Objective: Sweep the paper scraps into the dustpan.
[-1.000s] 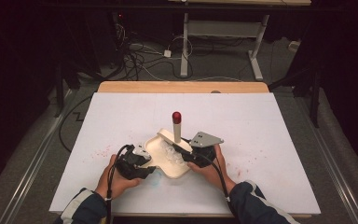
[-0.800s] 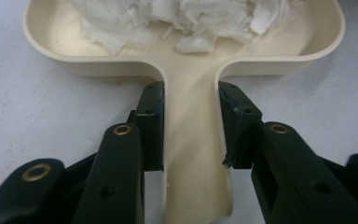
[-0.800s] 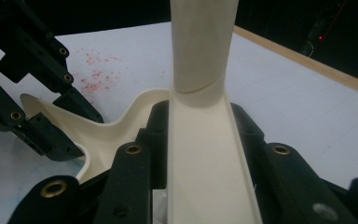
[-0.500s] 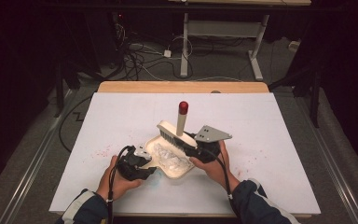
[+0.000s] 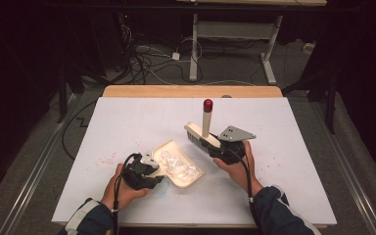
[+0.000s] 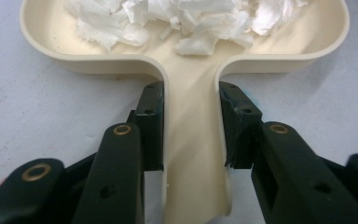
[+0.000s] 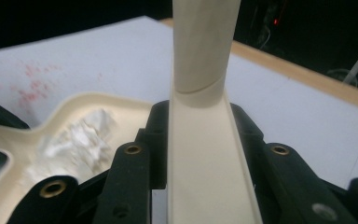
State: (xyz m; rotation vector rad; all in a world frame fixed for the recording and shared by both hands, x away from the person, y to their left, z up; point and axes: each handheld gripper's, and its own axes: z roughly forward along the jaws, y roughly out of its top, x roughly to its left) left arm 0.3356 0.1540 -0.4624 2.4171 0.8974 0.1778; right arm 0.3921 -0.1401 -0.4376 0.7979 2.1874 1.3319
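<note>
A cream dustpan lies on the white table, with white paper scraps piled in it. My left gripper is shut on the dustpan's handle, and the scraps lie just ahead in the pan. My right gripper is shut on the cream brush. It holds the brush above the table, right of the pan, with the red-tipped handle pointing up. In the right gripper view the brush handle rises between the jaws and the dustpan lies at lower left.
Faint red specks mark the table left of the pan and more to the right. A wooden edge runs along the table's far side. Cables and desk legs stand on the floor beyond.
My right gripper has lifted the brush out of the dustpan and carried it up and to the right. The left gripper and the pan have stayed put.
</note>
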